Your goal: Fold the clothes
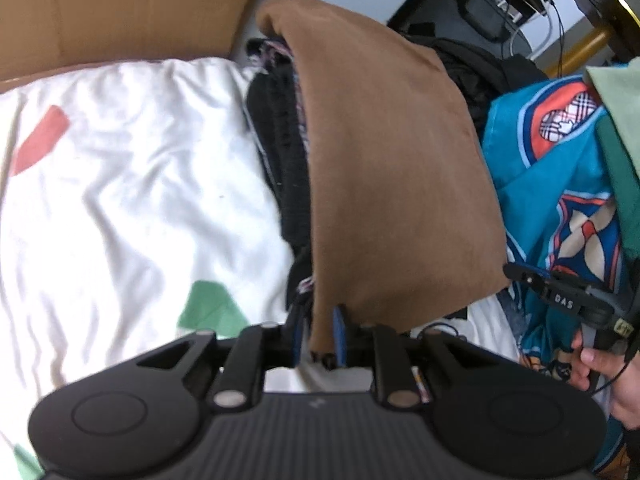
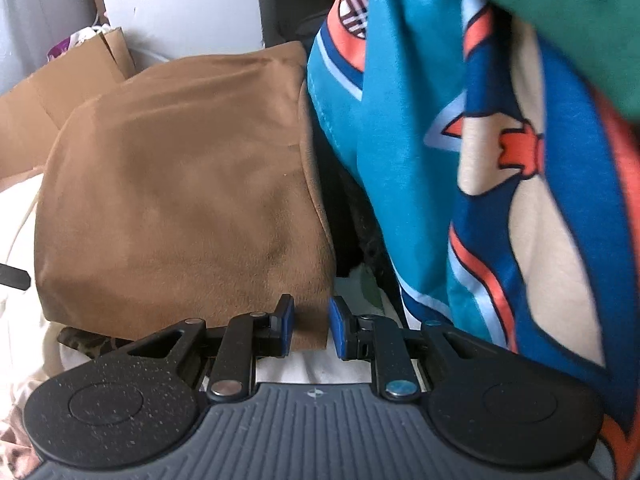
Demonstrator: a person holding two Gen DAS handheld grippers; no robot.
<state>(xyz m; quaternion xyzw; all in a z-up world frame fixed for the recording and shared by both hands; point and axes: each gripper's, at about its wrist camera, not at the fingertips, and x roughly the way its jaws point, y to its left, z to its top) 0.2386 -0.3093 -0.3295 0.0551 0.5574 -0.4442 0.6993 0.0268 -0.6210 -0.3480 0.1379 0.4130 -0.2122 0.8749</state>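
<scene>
A folded brown garment (image 1: 392, 160) lies on top of a stack of dark clothes (image 1: 280, 148) on the bed. In the left wrist view my left gripper (image 1: 318, 334) is shut on the garment's near left corner, and cloth fills the gap between the blue pads. The right wrist view shows the same brown garment (image 2: 180, 208), with my right gripper (image 2: 311, 328) shut on its near right corner. A hand (image 1: 600, 364) holding the right tool shows at the right edge of the left wrist view.
A white sheet (image 1: 120, 208) with red and green patches spreads to the left. Cardboard (image 1: 120, 8) stands behind it. A teal patterned cloth (image 2: 500, 160) hangs close on the right, with a green garment (image 2: 560, 4) over it. Black bags and cables (image 1: 488, 20) crowd the far right.
</scene>
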